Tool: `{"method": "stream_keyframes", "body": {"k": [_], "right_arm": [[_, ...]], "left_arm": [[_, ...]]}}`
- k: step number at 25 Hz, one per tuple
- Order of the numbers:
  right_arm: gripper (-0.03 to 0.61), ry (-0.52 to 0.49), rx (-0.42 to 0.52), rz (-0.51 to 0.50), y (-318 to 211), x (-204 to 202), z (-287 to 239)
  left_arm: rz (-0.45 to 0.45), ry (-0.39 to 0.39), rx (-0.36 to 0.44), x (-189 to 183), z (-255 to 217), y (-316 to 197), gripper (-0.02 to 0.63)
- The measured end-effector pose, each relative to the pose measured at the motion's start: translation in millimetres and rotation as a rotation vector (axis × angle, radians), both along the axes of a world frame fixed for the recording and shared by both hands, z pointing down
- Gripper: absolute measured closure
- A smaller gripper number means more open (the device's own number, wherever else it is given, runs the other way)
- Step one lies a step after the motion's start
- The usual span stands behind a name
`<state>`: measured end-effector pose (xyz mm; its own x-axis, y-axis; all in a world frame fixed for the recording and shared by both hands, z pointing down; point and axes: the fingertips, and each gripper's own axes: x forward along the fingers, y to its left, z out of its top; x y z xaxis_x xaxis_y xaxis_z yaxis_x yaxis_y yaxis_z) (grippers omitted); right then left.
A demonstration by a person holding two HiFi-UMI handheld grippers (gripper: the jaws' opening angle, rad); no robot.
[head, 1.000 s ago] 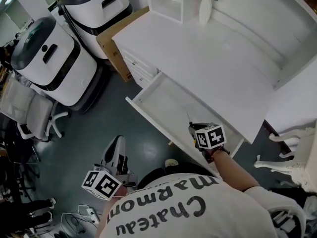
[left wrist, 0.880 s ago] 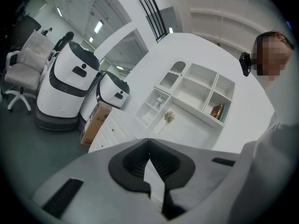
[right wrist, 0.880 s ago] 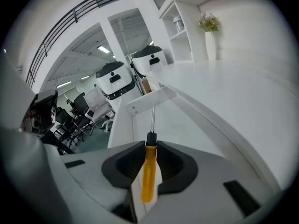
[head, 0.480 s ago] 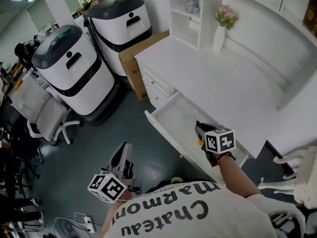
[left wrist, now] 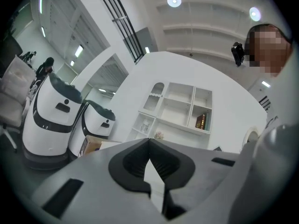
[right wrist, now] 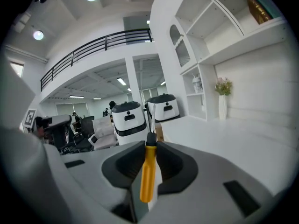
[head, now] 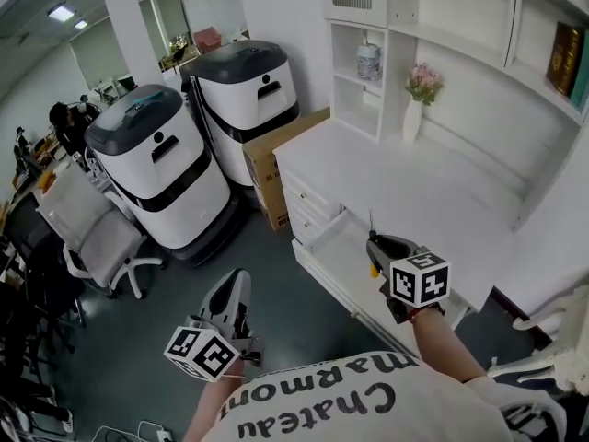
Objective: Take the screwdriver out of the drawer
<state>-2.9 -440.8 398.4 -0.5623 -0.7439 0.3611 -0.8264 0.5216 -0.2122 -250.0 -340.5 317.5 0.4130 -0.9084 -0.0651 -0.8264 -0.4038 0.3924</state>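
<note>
My right gripper (head: 378, 243) is shut on the screwdriver (head: 372, 263) and holds it above the open white drawer (head: 324, 263). The thin metal shaft points up and away past the fingertips. In the right gripper view the yellow handle of the screwdriver (right wrist: 147, 171) lies clamped between the jaws of the right gripper (right wrist: 150, 144), black collar at the tips. My left gripper (head: 239, 284) hangs over the dark floor, left of the drawer. In the left gripper view the left gripper (left wrist: 149, 140) has its tips together with nothing between them.
The white desk (head: 414, 187) carries a vase of flowers (head: 421, 95) below the wall shelves. Two large white-and-black machines (head: 156, 168) and a cardboard box (head: 276, 168) stand left of the desk. An office chair (head: 97, 238) is further left, a white chair (head: 561, 339) at the right.
Both grippers have risen. The right one has carried the screwdriver up from just over the drawer. The head view has tipped up, showing more of the room and shelves.
</note>
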Motion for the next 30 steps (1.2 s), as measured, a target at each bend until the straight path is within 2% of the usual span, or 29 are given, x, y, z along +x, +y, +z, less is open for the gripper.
{"method": "stream_keyframes", "body": {"k": [2, 8, 15, 22, 30], "right_arm": [[0.489, -0.025, 0.048, -0.002, 5.8, -8.9, -23.8], [0.489, -0.082, 0.173, -0.004, 29.0, -32.5, -86.0], [0.488, -0.084, 0.257, -0.028, 61.9, -59.6, -123.9], [0.488, -0.115, 0.265, -0.016, 90.2, -73.2, -128.8], [0.488, -0.064, 0.242, -0.008, 133.0, -81.0, -113.2]], "left_arm": [[0.025, -0.023, 0.037, 1.9, -14.5, 2.7, 0.591], [0.06, -0.027, 0.111, -2.4, -47.1, 15.2, 0.591], [0.066, -0.044, 0.156, -14.5, -66.4, 33.4, 0.589], [0.075, -0.051, 0.137, -26.9, -63.5, 54.7, 0.589], [0.093, -0.029, 0.115, -31.4, -49.5, 90.7, 0.589]]}}
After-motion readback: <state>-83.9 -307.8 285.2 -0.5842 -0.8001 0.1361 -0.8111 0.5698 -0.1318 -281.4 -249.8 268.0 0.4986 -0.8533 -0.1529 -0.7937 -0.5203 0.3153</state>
